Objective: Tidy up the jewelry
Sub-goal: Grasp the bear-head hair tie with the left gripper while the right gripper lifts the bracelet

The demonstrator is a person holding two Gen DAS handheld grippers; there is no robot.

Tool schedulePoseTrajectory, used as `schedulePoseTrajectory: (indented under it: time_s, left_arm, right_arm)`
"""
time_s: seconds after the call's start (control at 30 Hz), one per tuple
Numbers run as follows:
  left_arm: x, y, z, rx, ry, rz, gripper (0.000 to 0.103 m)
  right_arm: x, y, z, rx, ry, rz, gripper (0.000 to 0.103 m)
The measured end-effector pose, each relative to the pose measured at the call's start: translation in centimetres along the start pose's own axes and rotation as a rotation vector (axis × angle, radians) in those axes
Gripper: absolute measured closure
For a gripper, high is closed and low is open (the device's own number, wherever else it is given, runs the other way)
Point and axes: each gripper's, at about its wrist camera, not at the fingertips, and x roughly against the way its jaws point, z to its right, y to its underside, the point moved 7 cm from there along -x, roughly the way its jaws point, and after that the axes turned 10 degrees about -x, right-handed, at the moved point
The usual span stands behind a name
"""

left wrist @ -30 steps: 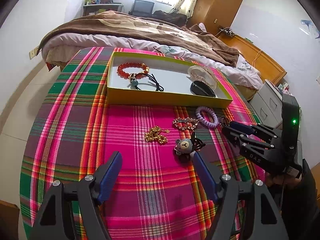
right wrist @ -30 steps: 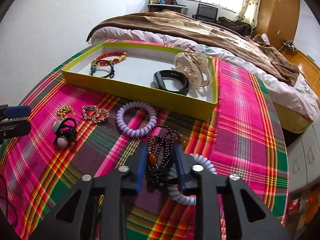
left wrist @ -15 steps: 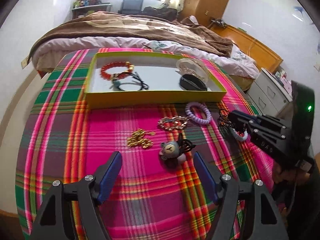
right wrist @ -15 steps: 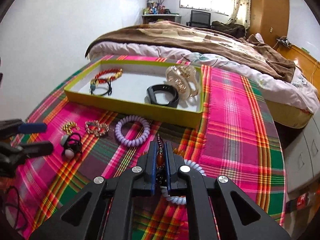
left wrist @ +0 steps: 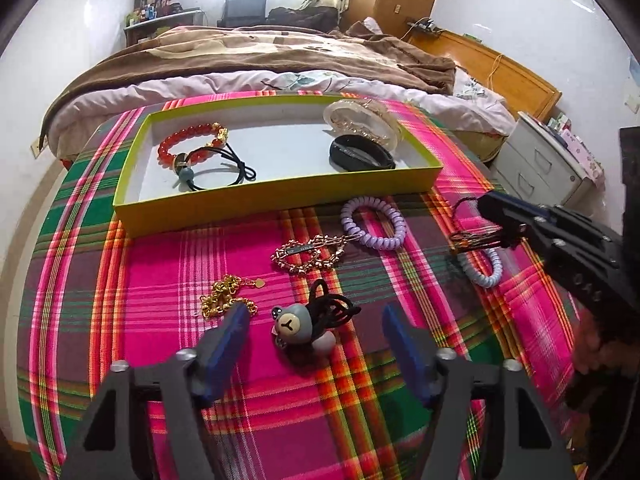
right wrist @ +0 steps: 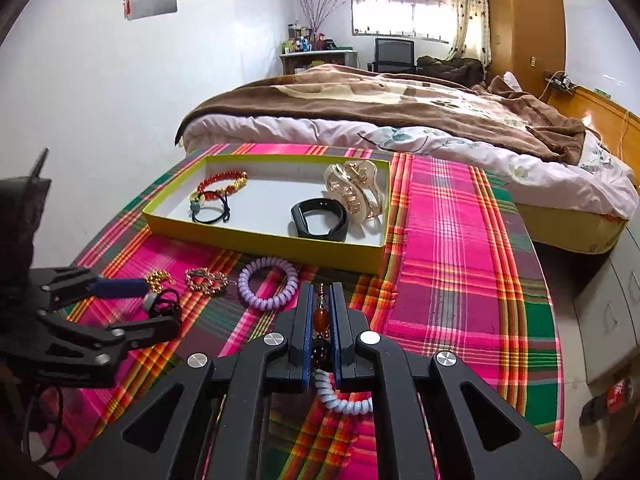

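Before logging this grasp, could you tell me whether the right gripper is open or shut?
Shut: the right gripper pinches the dark beaded bracelet between its fingers.

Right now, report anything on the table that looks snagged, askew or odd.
The right tongs are shut on the dark bead bracelet, and the pale blue coil hair tie hangs just beneath them, possibly caught with it. Nothing else stands out.

The cloth (left wrist: 120, 300) is plaid in pink, green and orange. The box (left wrist: 276, 200) is yellow-green outside, white inside, holding a red bead bracelet (left wrist: 180, 148) and a black band (left wrist: 360, 154). The coil tie (left wrist: 374, 222) is lilac.
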Motion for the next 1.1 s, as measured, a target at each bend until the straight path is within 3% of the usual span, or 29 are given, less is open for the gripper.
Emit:
schedulePoseTrajectory:
  time_s: [0.13,0.27,0.4,0.5,1.1]
  left_arm:
    - [-0.6,0.1,0.2,-0.013,-0.005,-0.019,0.058]
    - [-0.8,0.2,0.2,-0.015,-0.016,-0.025,0.072]
    - [-0.7,0.2,0.1,-0.012,-0.014,-0.022,0.077]
    - [-0.4,0.1,0.1,-0.008,-0.008,-0.008,0.078]
    - [3.8,-1.7,-0.8,-0.014,-0.042,0.091,0.079]
  right_arm:
    - [0.4,-0.3,0.4,-0.025,-0.023,0.004,0.095]
    - [0.7,-0.5,0.5,-0.075,-0.101,-0.002,0.095]
    - [1.0,-0.8,0.6,-0.107,-0.143,-0.001,0.095]
    - [1.4,-1.0,0.6,-0.13,-0.176,-0.002,0.095]
    - [2.4,-2.2,-0.6,-0.104,-0.159,0.031,0.095]
